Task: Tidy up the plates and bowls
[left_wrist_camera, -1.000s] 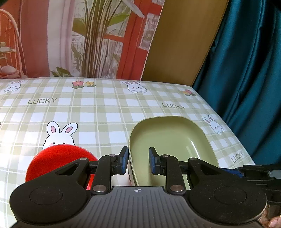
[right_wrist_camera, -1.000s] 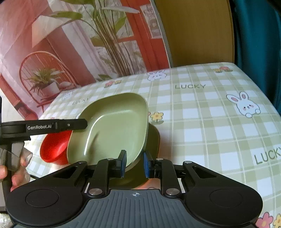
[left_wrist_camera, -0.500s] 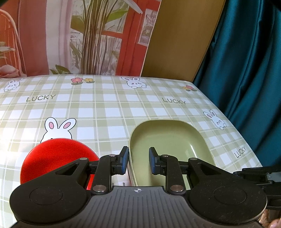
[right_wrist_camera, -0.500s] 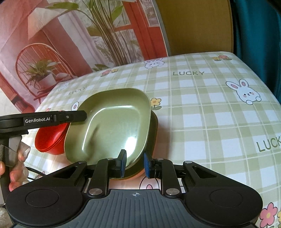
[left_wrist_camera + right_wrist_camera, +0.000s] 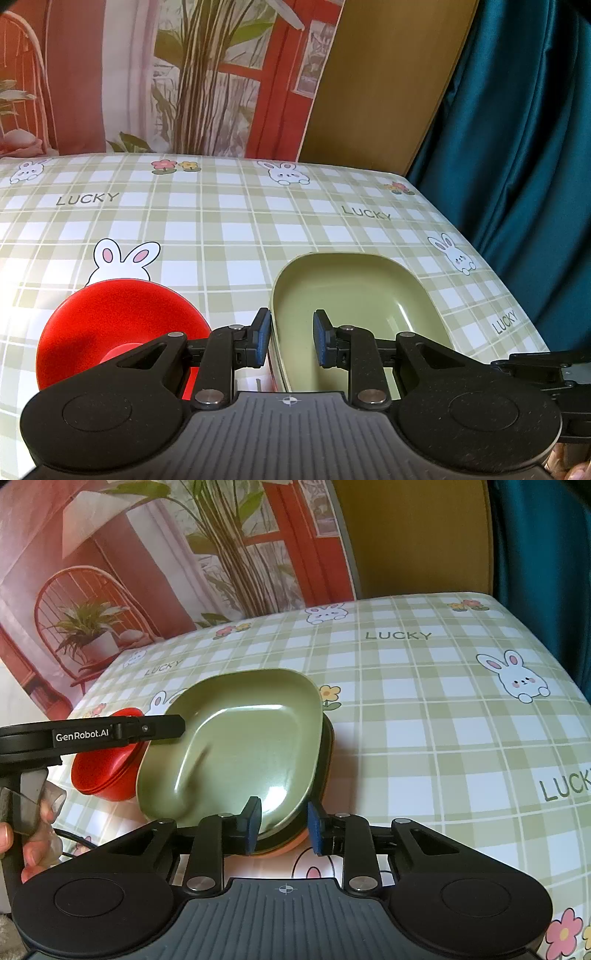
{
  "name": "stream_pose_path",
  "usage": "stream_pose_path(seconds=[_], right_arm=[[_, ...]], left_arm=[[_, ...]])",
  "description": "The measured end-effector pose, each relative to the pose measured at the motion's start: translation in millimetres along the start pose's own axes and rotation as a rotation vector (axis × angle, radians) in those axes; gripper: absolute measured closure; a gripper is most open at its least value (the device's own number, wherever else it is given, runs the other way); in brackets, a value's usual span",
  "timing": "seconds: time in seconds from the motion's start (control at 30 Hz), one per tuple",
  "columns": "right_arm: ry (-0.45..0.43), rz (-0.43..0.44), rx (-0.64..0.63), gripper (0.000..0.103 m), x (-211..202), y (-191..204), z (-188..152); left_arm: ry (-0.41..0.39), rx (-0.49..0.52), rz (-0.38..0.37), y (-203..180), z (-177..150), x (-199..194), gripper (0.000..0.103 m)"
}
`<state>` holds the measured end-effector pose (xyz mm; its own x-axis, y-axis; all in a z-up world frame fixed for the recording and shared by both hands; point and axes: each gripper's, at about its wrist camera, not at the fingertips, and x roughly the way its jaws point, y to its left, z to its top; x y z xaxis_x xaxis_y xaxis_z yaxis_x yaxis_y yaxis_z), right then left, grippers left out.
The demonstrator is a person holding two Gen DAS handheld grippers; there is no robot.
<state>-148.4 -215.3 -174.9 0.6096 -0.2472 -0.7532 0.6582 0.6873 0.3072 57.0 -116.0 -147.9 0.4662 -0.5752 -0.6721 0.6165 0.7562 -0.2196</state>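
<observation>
A green squarish plate (image 5: 240, 742) lies on top of a stack with a dark plate and an orange plate (image 5: 291, 847) under it. It also shows in the left wrist view (image 5: 354, 299). A stack of red bowls (image 5: 107, 771) stands to its left, also in the left wrist view (image 5: 110, 325). My right gripper (image 5: 282, 827) is open, its jaws on either side of the green plate's near rim without pinching it. My left gripper (image 5: 290, 341) is open over the plate's left edge, and its side shows in the right wrist view (image 5: 122, 731).
The table (image 5: 221, 221) wears a green checked cloth with rabbits and "LUCKY" lettering. A printed backdrop (image 5: 147, 74) and a wooden panel (image 5: 376, 81) stand behind it. A teal curtain (image 5: 517, 129) hangs past the right edge.
The green plate came down from a tilt in my right gripper onto the stack. The right jaws then opened and let go of it. The left gripper hardly moved.
</observation>
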Motion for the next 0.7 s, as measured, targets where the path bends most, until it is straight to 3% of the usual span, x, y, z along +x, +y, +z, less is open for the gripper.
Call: stream_pose_path(seconds=[0.3, 0.7], right_arm=[[-0.023, -0.013, 0.005, 0.071, -5, -4, 3], [-0.102, -0.043, -0.003, 0.074, -16, -7, 13]], left_arm=[[-0.024, -0.004, -0.001, 0, 0, -5, 0.077], [-0.048, -0.008, -0.003, 1, -2, -13, 0.077]])
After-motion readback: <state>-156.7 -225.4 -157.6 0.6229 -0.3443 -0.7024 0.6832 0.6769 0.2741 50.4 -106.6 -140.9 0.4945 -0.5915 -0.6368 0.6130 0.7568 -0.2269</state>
